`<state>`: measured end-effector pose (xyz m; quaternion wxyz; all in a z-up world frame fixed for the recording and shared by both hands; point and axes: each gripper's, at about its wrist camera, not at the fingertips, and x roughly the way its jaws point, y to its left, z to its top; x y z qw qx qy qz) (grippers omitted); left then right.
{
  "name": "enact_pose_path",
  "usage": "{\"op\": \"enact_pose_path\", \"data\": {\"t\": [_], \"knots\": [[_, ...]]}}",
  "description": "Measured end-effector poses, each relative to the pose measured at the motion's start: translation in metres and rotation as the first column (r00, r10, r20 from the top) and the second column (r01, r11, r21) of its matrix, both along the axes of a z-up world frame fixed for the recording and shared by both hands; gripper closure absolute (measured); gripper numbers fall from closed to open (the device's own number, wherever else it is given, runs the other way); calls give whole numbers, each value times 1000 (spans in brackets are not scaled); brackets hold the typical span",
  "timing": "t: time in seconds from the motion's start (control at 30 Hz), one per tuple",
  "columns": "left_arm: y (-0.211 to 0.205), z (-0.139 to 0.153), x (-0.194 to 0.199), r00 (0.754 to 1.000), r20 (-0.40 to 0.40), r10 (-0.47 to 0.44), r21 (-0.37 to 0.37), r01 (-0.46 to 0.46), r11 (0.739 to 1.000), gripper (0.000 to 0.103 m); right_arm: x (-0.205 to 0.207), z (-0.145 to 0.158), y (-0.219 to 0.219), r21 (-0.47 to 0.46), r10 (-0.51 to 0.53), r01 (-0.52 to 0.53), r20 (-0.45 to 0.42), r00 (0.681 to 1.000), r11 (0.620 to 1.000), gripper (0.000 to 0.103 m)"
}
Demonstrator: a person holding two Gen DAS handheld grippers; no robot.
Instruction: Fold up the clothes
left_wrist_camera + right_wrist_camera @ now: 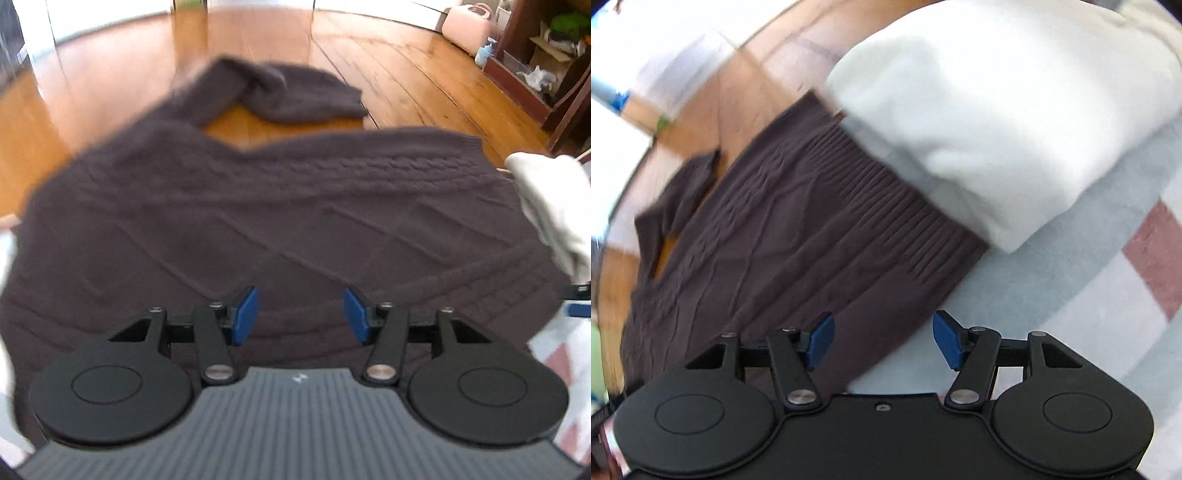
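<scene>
Sweater [280,221] lay spread on the wooden floor [388,66], one sleeve [280,92] toward twelve o'clock. Left gripper [301,316] and right gripper [882,339] both stood parted, holding nothing.

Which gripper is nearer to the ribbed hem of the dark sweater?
Right. The right gripper hangs open right at the ribbed hem. The left gripper is open over the sweater's patterned body.

No readable words, numbers or labels are showing anywhere; only a small pale emblem [297,379], too blurred to read, is sitting on the grey ribbed housing [295,424].
</scene>
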<state>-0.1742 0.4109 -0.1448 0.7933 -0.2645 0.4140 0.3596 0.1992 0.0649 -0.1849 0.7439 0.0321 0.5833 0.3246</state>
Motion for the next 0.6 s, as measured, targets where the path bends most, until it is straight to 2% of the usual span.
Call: {"op": "enact_pose_path", "data": {"t": [0.1,0.13,0.17,0.2,0.23,0.27,0.33,0.43,0.47,0.53,0.6], "knots": [[7,-10,1,1000,-15,7,25,-6,1000,52,4,-15,2,-22,-77,79,82,994,997,37],[11,-14,0,1000,-15,9,25,-8,1000,52,3,-14,5,-16,-60,62,116,991,998,37],[14,-19,-1,1000,-13,11,22,-10,1000,52,0,-14,11,-31,-26,31,157,987,999,43],[17,-22,-4,1000,-11,15,11,-15,1000,52,-4,-15,20,-74,33,-18,205,978,997,82],[22,-25,-5,1000,-10,22,-4,-22,1000,52,-8,-14,28,-119,87,-58,256,963,991,89],[26,-29,-7,1000,-11,25,-12,-25,1000,52,-15,-9,34,-155,124,-76,326,937,985,90],[29,-32,-6,999,-30,25,-3,-25,1000,52,-33,6,38,-201,159,-69,475,865,977,90],[33,-38,-5,998,-56,8,39,-6,999,52,-50,17,30,-232,143,-13,553,821,973,91],[35,-39,-5,998,-60,7,36,-5,999,52,-50,14,28,-256,146,2,556,818,967,91],[39,-41,-7,998,-58,11,17,-10,1000,52,-40,-7,29,-344,171,18,509,844,939,90],[43,-41,-10,998,-52,19,0,-19,1000,52,-37,-19,33,-416,185,37,482,856,909,80]]}}
